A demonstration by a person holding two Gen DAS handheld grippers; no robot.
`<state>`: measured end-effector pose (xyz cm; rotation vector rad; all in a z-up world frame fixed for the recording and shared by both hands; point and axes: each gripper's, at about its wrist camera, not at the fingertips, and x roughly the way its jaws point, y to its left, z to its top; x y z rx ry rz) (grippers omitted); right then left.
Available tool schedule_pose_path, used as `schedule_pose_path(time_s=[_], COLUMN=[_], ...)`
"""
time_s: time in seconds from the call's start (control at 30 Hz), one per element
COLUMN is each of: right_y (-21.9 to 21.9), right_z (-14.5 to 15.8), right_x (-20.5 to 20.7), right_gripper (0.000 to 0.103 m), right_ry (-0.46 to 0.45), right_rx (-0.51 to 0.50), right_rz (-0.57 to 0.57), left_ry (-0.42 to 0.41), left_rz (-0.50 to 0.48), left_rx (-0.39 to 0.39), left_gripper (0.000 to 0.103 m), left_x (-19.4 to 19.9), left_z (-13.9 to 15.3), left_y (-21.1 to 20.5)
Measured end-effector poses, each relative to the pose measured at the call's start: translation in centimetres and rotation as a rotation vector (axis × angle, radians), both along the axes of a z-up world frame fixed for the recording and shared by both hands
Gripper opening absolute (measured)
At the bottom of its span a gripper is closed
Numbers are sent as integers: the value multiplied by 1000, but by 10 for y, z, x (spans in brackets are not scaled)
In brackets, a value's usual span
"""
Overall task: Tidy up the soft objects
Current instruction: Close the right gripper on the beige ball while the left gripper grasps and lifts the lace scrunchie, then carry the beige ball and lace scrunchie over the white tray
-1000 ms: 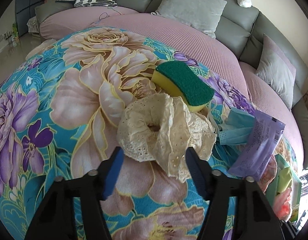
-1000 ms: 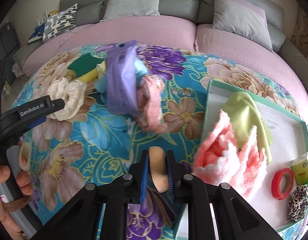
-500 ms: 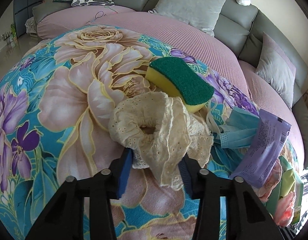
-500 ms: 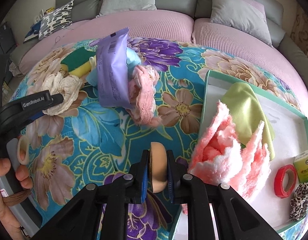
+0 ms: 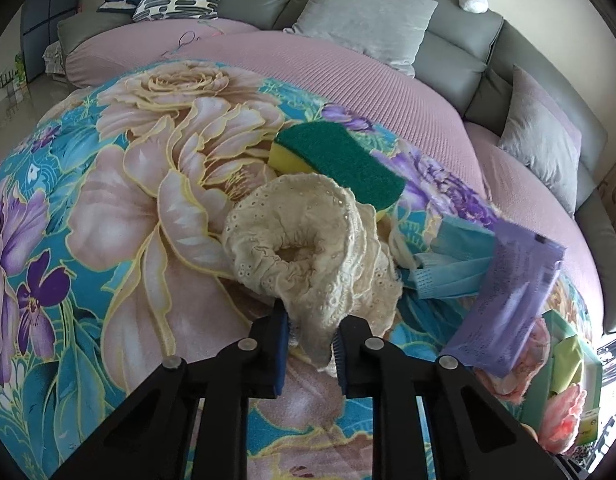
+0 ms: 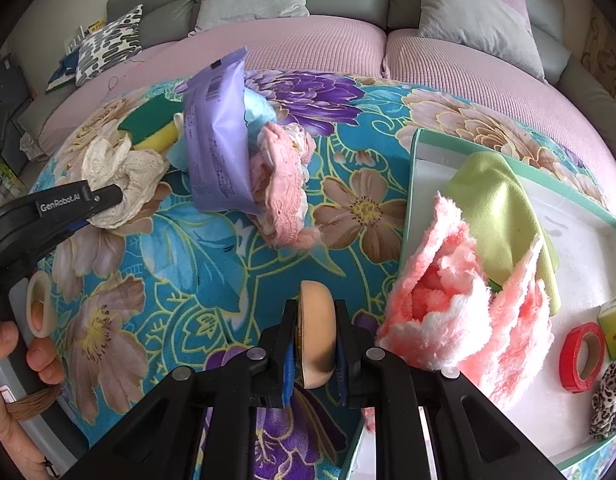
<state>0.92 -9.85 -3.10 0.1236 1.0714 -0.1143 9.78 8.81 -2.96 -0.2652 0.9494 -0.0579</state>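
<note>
While its jaws are closing, the left gripper pinches the near frill of a cream lace scrunchie lying on the floral blanket. At one o'clock from the scrunchie, touching it, sits one green-and-yellow sponge; at three o'clock lie a blue face mask and a purple packet.

Only the right wrist view shows the right gripper, clamped on a tan round puff held on edge above the blanket. It also shows the person's hand on the left gripper's handle at nine o'clock. At eleven o'clock a pink lace scrunchie lies against the packet. At three o'clock, a green-rimmed tray holds one pink fluffy cloth, one lime cloth, one red tape roll, one leopard scrunchie and one small green box. That makes three scrunchies.
</note>
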Motion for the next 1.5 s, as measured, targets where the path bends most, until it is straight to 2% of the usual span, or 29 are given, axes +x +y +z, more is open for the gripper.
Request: schedule_pose_path(time_s=[0.1, 0.43, 0.67, 0.87, 1.07, 1.5], right_y=[-3, -12, -17, -25, -42, -114], right_z=[2, 11, 31, 53, 74, 93], right_x=[-1, -12, -24, -36, -49, -89], right_gripper=[17, 17, 17, 17, 17, 17], right_ry=[-6, -37, -102, -171, -226, -281], right_rx=[15, 68, 77, 75, 52, 30], right_rz=[-1, -4, -11, -36, -91, -325], left_ry=[-20, -144, -229, -271, -295, -330], left_rz=[-18, -43, -72, -147, -235, -414], left_rx=[-22, -8, -17, -37, -50, -17], left_gripper=[18, 18, 18, 18, 18, 18], left_x=[-4, -26, -41, -50, -58, -81], left_z=[9, 54, 84, 97, 104, 110], left_y=[-2, -5, -11, -34, -64, -130])
